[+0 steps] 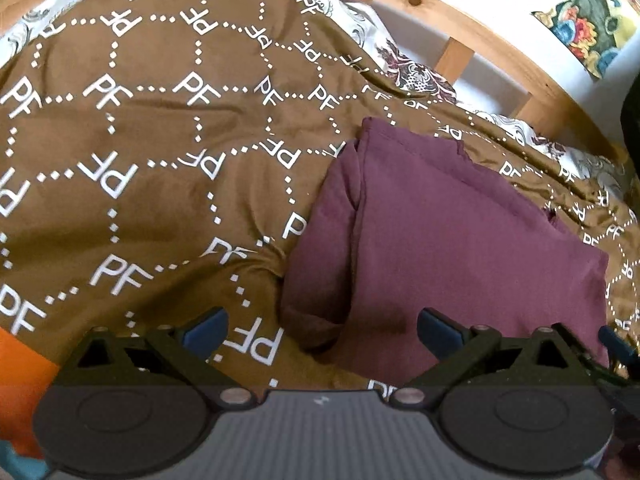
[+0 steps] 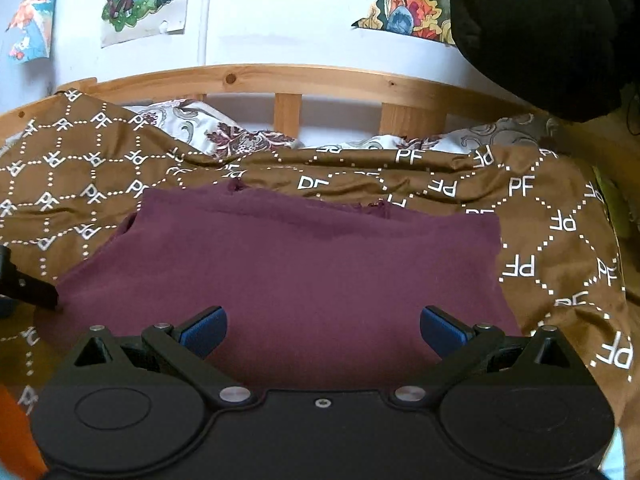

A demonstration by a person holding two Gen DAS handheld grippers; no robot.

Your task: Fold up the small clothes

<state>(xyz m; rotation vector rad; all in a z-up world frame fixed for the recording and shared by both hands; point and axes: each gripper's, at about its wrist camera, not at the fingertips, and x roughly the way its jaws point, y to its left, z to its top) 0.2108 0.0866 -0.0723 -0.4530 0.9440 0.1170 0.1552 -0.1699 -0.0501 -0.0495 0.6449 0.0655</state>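
Note:
A maroon garment (image 1: 460, 240) lies folded on the brown blanket, one side turned over along its left edge. It fills the right half of the left wrist view and the middle of the right wrist view (image 2: 288, 264). My left gripper (image 1: 322, 330) hangs open over the garment's near left corner, nothing between its blue pads. My right gripper (image 2: 323, 330) stands open above the garment's near edge, also holding nothing. Part of the left gripper (image 2: 24, 284) shows at the left edge of the right wrist view, beside the garment's left side.
The brown blanket (image 1: 160, 160) with white "PF" print covers the bed. A wooden headboard rail (image 2: 280, 80) runs along the back, with patterned pillows (image 2: 224, 132) under it. A black object (image 2: 540, 32) hangs at upper right. Posters are on the wall.

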